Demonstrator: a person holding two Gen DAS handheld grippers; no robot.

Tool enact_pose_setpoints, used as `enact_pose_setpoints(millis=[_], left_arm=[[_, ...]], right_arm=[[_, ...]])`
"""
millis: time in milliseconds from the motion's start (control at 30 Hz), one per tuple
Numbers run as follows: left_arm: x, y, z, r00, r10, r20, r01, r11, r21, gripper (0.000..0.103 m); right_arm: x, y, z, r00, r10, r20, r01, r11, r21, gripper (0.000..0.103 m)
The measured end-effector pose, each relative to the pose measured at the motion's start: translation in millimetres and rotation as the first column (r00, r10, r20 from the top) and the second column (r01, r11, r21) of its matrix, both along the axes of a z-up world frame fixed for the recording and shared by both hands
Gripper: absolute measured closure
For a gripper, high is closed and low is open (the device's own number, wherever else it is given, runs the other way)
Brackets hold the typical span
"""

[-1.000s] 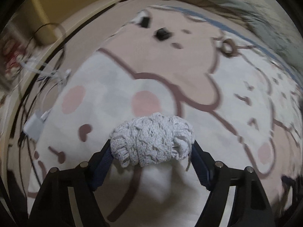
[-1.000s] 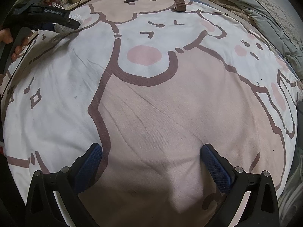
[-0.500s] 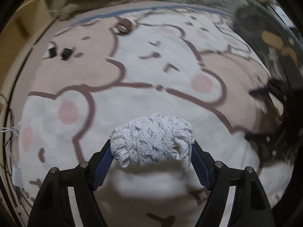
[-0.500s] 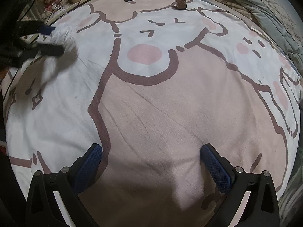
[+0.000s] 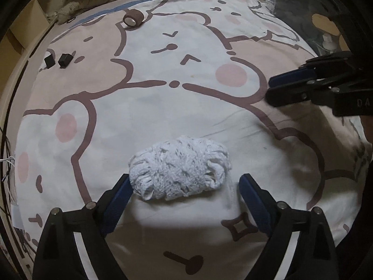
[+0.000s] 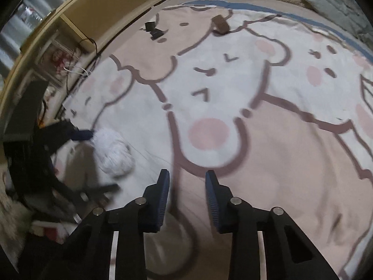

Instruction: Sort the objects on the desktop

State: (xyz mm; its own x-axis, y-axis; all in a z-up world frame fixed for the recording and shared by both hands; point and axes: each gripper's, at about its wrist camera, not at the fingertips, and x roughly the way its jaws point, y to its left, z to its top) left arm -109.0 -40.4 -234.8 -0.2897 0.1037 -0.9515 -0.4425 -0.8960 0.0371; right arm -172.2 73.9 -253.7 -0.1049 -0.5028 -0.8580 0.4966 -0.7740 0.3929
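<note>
The left hand-held gripper (image 5: pixel 184 186) had just been opening, its jaws clear of the white lace bundle (image 5: pixel 179 169) lying on the bed (image 5: pixel 144 116), so it was best lifted straight away; the empty right hand-held gripper (image 6: pixel 187 182) had been closing.

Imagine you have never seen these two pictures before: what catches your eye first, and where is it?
The white knitted bundle stands out first, lying on the cartoon bear bedsheet between the fingers of the left claw, whose jaws have just been opening and now stand clear on its right side. Far back lie a brown tape roll and two small black blocks. The right claw holds nothing, its jaws narrowed.
</note>
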Motion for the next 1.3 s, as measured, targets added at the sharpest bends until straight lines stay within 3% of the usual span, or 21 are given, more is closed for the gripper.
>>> enact_pose_setpoints(millis=[200,333,700,1000,1167,1300], left_arm=[[-2.5,-6.4,-0.7,0.997,0.082,-0.011,-0.082,0.997,0.002,0.011],[-2.4,-11.9,1.7,0.993,0.121,-0.013,-0.120,0.992,0.048,0.011],[-0.9,-4.1,4.5,0.994,0.108,-0.036,-0.105,0.992,0.075,0.011],[5.0,-2.9,-4.7,0.999,0.027,-0.040,-0.028,1.000,-0.006,0.016],[-0.5,-8.7,0.2,0.997,0.071,-0.024,-0.069,0.996,0.061,0.017],[1.5,-4.4,1.3,0.998,0.051,-0.040,-0.049,0.997,0.052,0.017]], right_arm=[[5.0,-27.6,-7.8,0.998,0.041,0.044,-0.041,0.999,0.008,0.072],[5.5,-38.9,-11.0,0.997,0.048,0.059,-0.047,0.999,-0.014,0.072],[6.0,-42.3,-17.0,0.984,0.075,0.161,-0.067,0.996,-0.056,0.072],[8.4,-44.6,-13.3,0.982,0.101,0.156,-0.094,0.994,-0.054,0.072],[7.8,-44.6,-15.7,0.980,0.100,0.172,-0.092,0.994,-0.053,0.072],[7.4,-43.9,-15.2,0.975,0.101,0.196,-0.090,0.994,-0.060,0.072]])
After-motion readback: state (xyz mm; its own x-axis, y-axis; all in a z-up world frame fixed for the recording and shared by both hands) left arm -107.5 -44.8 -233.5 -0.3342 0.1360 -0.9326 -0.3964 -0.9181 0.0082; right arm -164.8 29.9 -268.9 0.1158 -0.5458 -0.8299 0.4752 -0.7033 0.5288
